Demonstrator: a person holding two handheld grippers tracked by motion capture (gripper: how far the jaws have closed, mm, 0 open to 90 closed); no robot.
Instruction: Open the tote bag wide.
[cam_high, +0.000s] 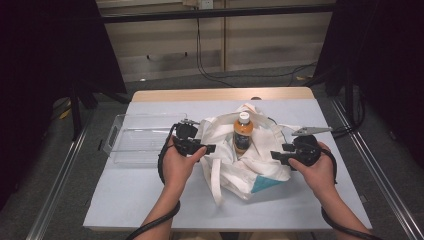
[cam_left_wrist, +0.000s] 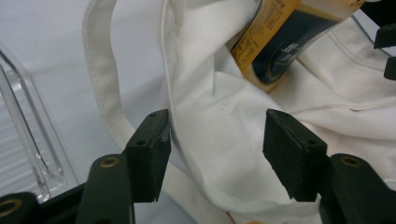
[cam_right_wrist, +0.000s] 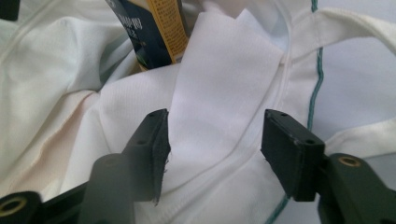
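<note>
Packing: bottle (cam_high: 243, 134) sits upright in tote bag (cam_high: 260, 172), frame centre.
Left gripper (cam_high: 209, 148): spread, pinching nothing.
Right gripper (cam_high: 274, 155): spread, empty.
Left: seemingly little.

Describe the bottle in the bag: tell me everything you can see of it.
The bottle is a clear plastic drink bottle with a white cap, amber liquid and a label in yellow-orange and dark blue with small print. It stands roughly upright in the open mouth of the white cloth bag, near the middle of the table, its upper part rising above the crumpled fabric that wraps its base. Nothing else touches it; both grippers sit apart at the bag's sides.
</note>
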